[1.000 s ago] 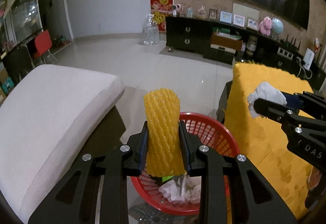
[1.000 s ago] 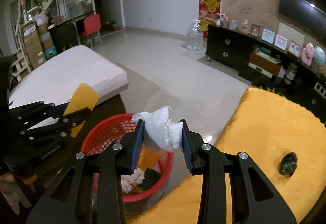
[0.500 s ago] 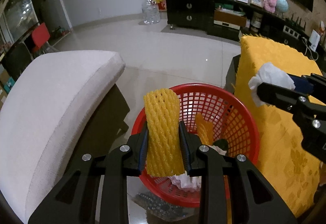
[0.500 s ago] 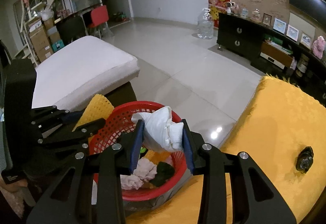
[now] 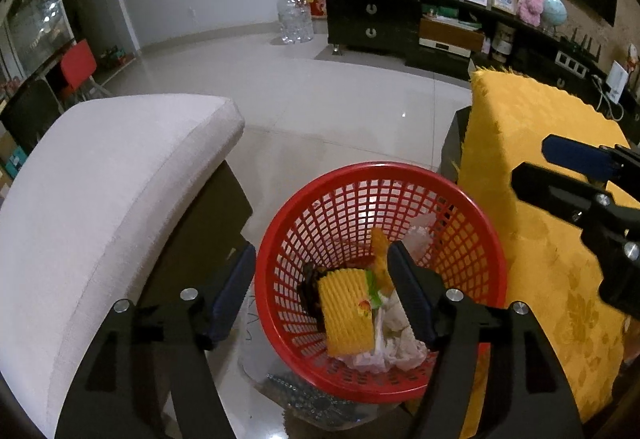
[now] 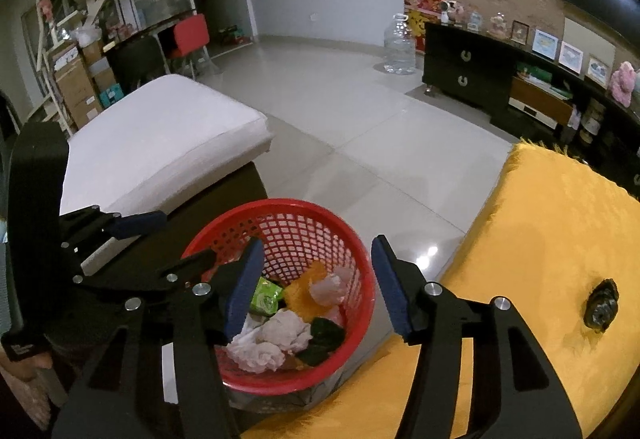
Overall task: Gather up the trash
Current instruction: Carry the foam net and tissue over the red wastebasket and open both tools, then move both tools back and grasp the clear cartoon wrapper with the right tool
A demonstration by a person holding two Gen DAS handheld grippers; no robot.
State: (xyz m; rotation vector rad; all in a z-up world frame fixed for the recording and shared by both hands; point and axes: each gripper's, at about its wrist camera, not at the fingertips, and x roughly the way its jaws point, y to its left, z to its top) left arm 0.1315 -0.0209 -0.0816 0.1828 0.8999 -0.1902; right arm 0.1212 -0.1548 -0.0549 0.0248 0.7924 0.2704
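A red mesh basket [image 5: 376,172] [image 6: 280,205] stands below both grippers. A yellow foam fruit net [image 5: 346,316] lies inside it among crumpled white tissues [image 6: 280,331], a green packet [image 6: 266,295] and other scraps. My left gripper [image 5: 320,251] [image 6: 188,237] hangs over the basket's near rim, its jaws opening, with nothing pressed between the pads. My right gripper [image 6: 316,243] [image 5: 532,163] hovers over the basket from the yellow-cloth side, its jaws opening too and its pads bare. A pale tissue wad [image 6: 329,287] rests on the pile under it.
A white cushioned seat [image 5: 100,199] flanks the basket on the left. A yellow cloth-covered surface [image 5: 552,279] flanks it on the right and carries a small dark object [image 6: 600,307]. Beyond lie tiled floor, a clear water jug [image 5: 295,17] and a long black cabinet [image 5: 372,23].
Both grippers opened. The yellow foam net left the left jaws and the white tissue left the right jaws; both now lie in the basket. The left gripper sank toward the basket.
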